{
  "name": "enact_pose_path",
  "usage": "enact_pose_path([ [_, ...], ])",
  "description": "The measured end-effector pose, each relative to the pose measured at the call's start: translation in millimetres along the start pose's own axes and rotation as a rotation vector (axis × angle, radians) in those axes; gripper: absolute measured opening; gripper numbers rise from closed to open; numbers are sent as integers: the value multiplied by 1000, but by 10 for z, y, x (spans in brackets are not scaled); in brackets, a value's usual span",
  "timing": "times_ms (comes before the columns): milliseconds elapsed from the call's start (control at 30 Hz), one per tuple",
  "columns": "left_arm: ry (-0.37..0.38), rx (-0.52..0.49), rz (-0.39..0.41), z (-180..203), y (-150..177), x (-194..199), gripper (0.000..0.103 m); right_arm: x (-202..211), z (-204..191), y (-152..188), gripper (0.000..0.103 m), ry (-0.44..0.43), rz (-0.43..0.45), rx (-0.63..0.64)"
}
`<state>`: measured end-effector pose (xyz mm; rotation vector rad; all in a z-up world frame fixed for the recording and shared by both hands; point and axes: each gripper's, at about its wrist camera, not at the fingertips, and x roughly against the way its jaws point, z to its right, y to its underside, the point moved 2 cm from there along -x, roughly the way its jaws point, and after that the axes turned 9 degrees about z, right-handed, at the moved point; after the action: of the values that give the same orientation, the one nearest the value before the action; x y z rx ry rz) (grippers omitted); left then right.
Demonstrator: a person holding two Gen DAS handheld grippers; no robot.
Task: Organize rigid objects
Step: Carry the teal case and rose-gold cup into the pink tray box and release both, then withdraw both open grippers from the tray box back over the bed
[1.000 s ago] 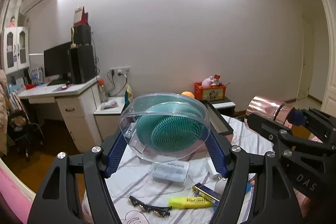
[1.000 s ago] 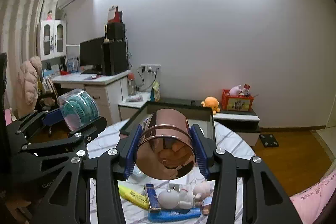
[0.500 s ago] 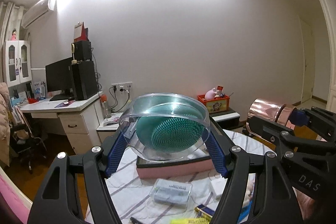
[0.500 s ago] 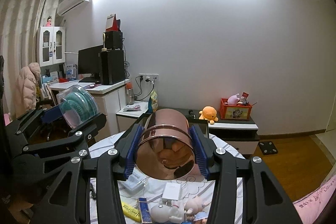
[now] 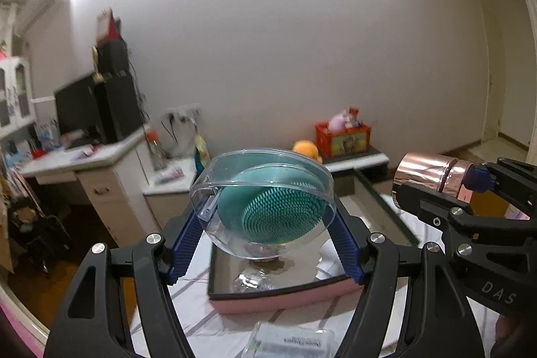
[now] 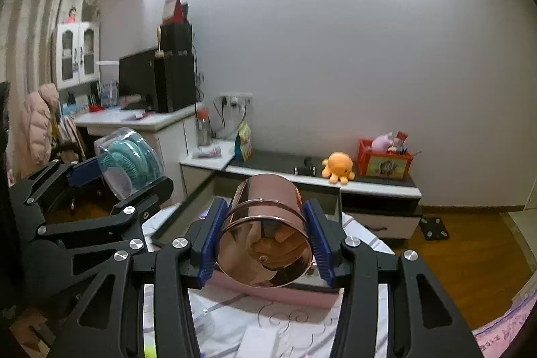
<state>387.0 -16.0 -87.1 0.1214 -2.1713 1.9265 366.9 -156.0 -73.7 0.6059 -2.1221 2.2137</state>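
On my left, my left gripper (image 5: 265, 240) is clamped on the clear case (image 5: 263, 202) with the teal bristled brush (image 5: 275, 210) inside, its blue pads (image 5: 184, 245) pressing the two curved sides. I hold the case tilted and raised above the near end of the pink box (image 5: 285, 296), so it can go straight down into the open tray rather than slide over the rim. Something small and clear already lies on the box floor below, too blurred to name.

Nearer me on the striped tablecloth (image 5: 201, 321) sits a small clear packet (image 5: 292, 341), waiting outside the box.

To the right, my right gripper (image 6: 265, 244) is closed on the copper tin (image 6: 266, 230), pads on its round wall, with one round end facing the camera. I keep it on its side, off the table, just over the box's near pink edge (image 6: 288, 294). Both loads hang side by side but apart, so I judge each can be lowered without knocking the other.
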Motion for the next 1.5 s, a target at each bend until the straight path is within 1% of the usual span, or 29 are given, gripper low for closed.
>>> enact_pose_path([
  [167,10,3,-147,-108,261,-681,72,-636,50,190,49,-32,-124,-3],
  [267,9,2,-225,-154,434,-1005,72,-952,63,349,49,-41,-190,2],
  [367,8,-5,-273,-144,539,-1226,72,-1203,78,483,49,-25,-243,23],
  [500,15,-22,-319,-92,649,-1422,72,-1398,149,604,49,10,-285,35],
  [600,10,-34,-317,-76,671,-1460,70,-1469,199,670,49,17,-304,32],
  [667,11,-33,-311,-65,676,-1457,73,-1495,235,680,49,8,-307,17],
  [733,3,-38,-308,-72,663,-1435,78,-1481,260,667,50,11,-305,5],
  [800,-5,-41,-288,-100,622,-1355,79,-1431,276,626,56,9,-285,-5],
  [867,-12,-24,-268,-154,550,-1236,84,-1348,290,565,75,17,-273,-13],
  [900,-23,-4,-248,-200,486,-1131,93,-1287,296,526,80,13,-260,-21],
  [933,-28,8,-230,-224,444,-1048,98,-1207,302,485,82,12,-244,-28],
  [1000,-26,27,-173,-260,332,-795,99,-1045,285,408,82,5,-220,-33],
  [1067,-36,25,-142,-262,256,-592,102,-817,234,331,82,-6,-185,-35],
  [1133,-41,24,-88,-252,182,-285,102,-592,171,257,82,-14,-153,-32],
  [1200,-38,23,-56,-238,136,-26,103,-346,105,185,83,-22,-115,-22],
  [1233,-38,29,-30,-234,114,153,103,-187,66,159,90,-19,-90,-13],
  [1267,-36,36,-17,-233,92,268,103,-65,36,143,92,-16,-70,-5],
  [1300,-38,43,-8,-232,79,412,103,73,3,137,92,-16,-51,3],
  [1333,-38,55,23,-224,67,618,103,205,-36,135,92,-21,-37,8],
  [1433,-49,61,74,-181,69,1034,103,586,-136,164,92,-29,-5,14],
  [1500,-55,58,94,-142,92,1233,103,802,-193,183,92,-24,19,18],
])
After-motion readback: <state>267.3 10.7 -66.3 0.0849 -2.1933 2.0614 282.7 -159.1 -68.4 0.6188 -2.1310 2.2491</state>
